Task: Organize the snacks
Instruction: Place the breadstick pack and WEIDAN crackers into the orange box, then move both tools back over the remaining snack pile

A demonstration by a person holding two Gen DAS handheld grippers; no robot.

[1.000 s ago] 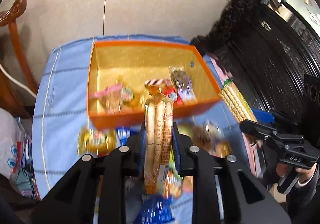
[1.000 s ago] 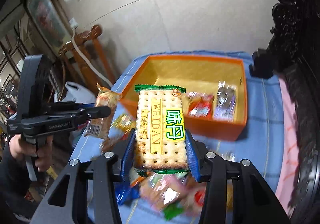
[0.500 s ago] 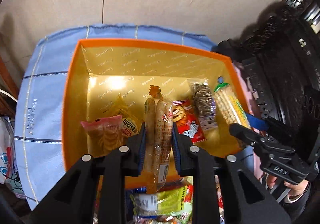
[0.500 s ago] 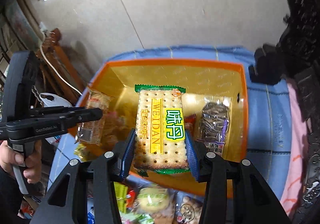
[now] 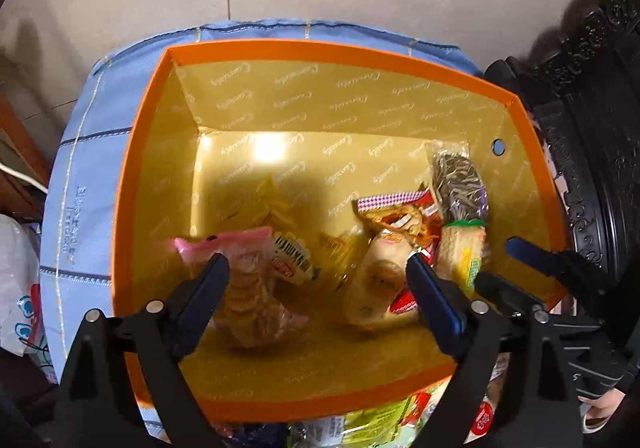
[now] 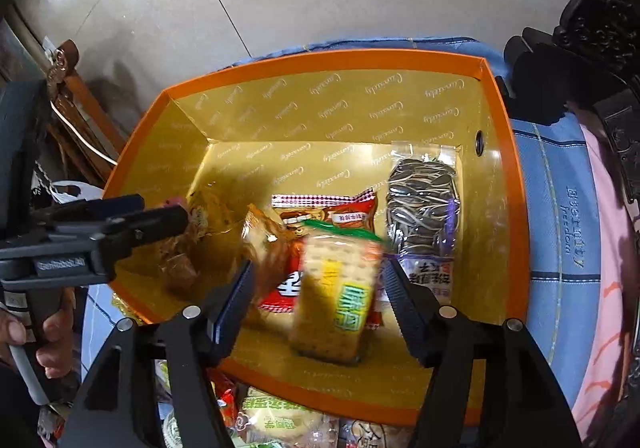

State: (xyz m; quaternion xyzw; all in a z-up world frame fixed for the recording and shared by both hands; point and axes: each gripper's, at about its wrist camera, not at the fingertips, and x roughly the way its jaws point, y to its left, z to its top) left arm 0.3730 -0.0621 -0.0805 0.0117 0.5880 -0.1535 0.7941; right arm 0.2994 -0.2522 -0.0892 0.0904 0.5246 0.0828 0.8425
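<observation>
Both grippers are over the orange box (image 5: 132,183) and pointing steeply down into its gold-lined inside. The left gripper (image 5: 318,272) has its jaws spreading apart, and nothing is pressed between the pads: the pack of long biscuit sticks (image 5: 378,284) is clear of them, blurred, lying just inside the right-hand finger and tilted against the red snack packet (image 6: 316,244). Under the left-hand finger of that same gripper sits the pink bag of round crackers (image 5: 244,288), down on the box floor, and just past it a yellow packet (image 5: 290,258). The right gripper (image 6: 316,278) has its jaws opening too; the green-topped cracker pack (image 6: 338,288) stands between the two fingers, streaked with blur, with a gap on either side and its lower end down at the box floor, so the pads are not pressing on it. Just beyond the right-hand finger lies the clear bag of sunflower seeds (image 6: 422,203), flat against the box's far right side. From the right wrist view the left gripper reaches in from the left edge, held by a hand (image 6: 44,332). Loose snacks (image 6: 280,422) show below the box's near wall, behind both sets of fingers, on the blue cloth (image 6: 556,207).
</observation>
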